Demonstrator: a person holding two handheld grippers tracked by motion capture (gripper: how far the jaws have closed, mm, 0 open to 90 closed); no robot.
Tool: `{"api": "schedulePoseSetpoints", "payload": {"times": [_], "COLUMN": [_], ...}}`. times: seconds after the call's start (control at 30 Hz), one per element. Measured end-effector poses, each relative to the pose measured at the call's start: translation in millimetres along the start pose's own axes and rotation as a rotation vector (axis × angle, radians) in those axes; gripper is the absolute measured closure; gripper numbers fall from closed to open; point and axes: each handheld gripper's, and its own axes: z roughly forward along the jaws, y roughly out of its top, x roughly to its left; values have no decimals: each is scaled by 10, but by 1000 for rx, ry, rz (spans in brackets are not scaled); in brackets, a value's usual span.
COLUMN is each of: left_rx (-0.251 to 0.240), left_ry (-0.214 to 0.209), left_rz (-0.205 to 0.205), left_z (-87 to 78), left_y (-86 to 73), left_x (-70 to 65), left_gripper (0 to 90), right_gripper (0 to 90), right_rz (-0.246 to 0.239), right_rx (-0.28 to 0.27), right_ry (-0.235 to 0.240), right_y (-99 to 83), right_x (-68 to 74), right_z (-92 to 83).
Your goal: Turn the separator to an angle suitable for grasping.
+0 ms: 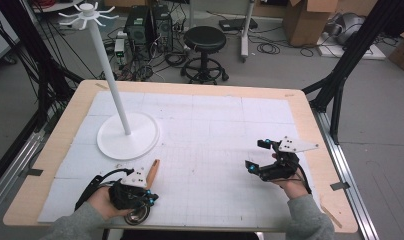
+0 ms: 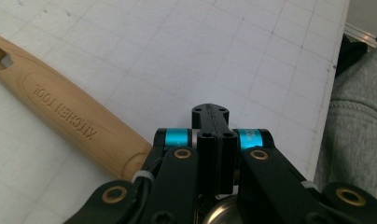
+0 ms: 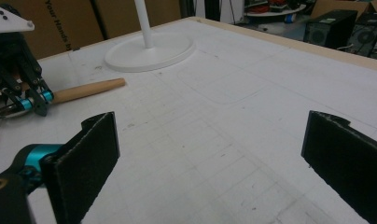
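The left gripper [image 2: 210,122] had its jaws shut tight at the near table edge [image 1: 190,227]; whether they pinched anything I cannot tell. A wooden-handled kitchen tool [image 2: 70,112] lay just beside them, its metal end [image 2: 221,212] beneath the jaws. The right gripper [image 3: 210,158] stood wide open and empty over bare mat [image 3: 214,107]. Its view showed the white stand [image 3: 149,51] beyond the handle.
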Motion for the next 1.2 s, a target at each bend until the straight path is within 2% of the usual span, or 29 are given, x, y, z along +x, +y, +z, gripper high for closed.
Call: {"api": "schedulePoseSetpoints", "payload": {"times": [0.13,0.27,0.37,0.47,0.6,0.7,0.77,0.83,0.87,0.93,1.03,1.13,1.2], "left_rx": [1,-6,-10,-1,-28,-69,-101,-124,-135,-142,-123,-130,-128], "left_ry": [4,6,8,-6,-17,-18,-1,40,61,86,139,163,175], "left_rz": [5,-8,-11,-12,-26,-37,-52,-61,-81,-105,-140,-181,-188], "left_z": [-65,-120,-129,-100,-106,-154,-200,-253,-276,-319,-344,-344,-321], "left_y": [-72,-134,-147,-140,-133,-108,-90,-79,-79,-90,-115,-129,-127], "left_x": [8,22,23,21,34,46,65,111,140,221,349,438,467], "left_gripper": [897,898,897,897,897,897,897,897,897,897,896,896,896], "right_gripper": [33,33,33,33,33,33,33,33,33,33,33,33,33], "right_rz": [0,1,-3,-5,-5,-1,-2,-3,-1,-5,-3,-2,-3], "right_rx": [1,1,4,5,3,2,2,1,2,2,4,7,6], "right_ry": [1,1,2,1,3,0,0,0,2,0,2,2,2], "right_y": [-1,-2,-2,-1,-2,-1,-1,-1,-1,-1,-2,-4,-5], "right_x": [1,-1,2,3,-1,-4,-4,-5,-2,-5,-2,-4,-9], "right_z": [4,6,7,8,8,6,5,6,4,5,9,13,16]}}
